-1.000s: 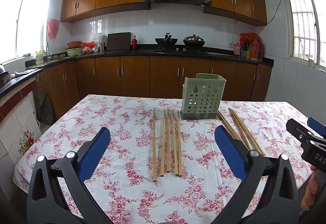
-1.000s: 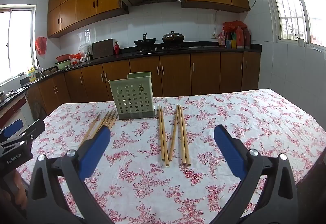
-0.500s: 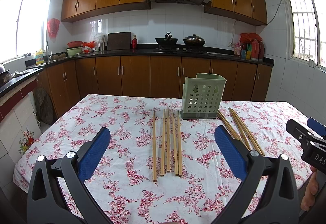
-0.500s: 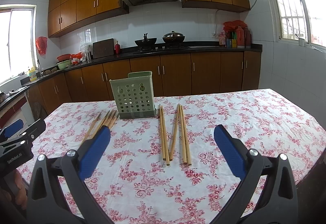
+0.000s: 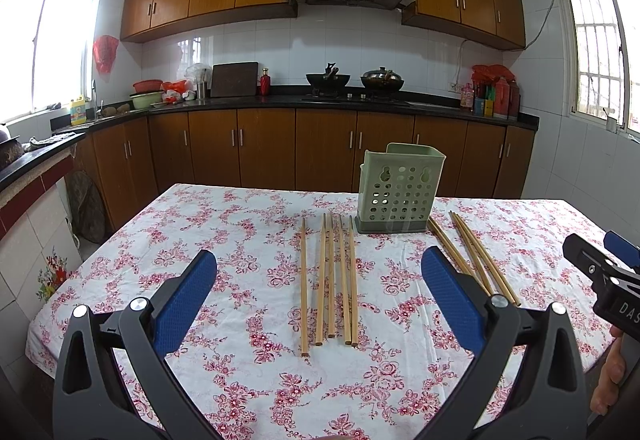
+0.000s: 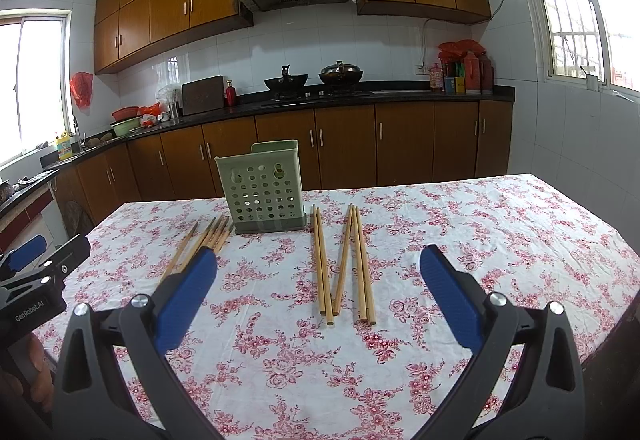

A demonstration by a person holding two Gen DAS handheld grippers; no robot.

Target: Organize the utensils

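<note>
A green perforated utensil holder [image 5: 400, 188] stands upright on the floral tablecloth [image 5: 240, 240]; it also shows in the right wrist view [image 6: 264, 187]. Several wooden chopsticks [image 5: 330, 280] lie left of the holder and several more [image 5: 472, 256] lie to its right. In the right wrist view these groups lie on the left [image 6: 200, 244] and in the middle [image 6: 344, 264]. My left gripper [image 5: 318, 276] is open and empty above the near group. My right gripper [image 6: 318, 272] is open and empty over its group.
The table's near edge is close below both grippers. Brown kitchen cabinets [image 5: 320, 151] and a dark counter with a wok [image 5: 328, 79] and a pot run behind the table. Windows are at both sides. A hand holds the other gripper [image 6: 36, 280] at the frame edge.
The right wrist view has shifted slightly closer and lower toward the table. The left view is nearly unchanged. Chopsticks and holder have not moved.
</note>
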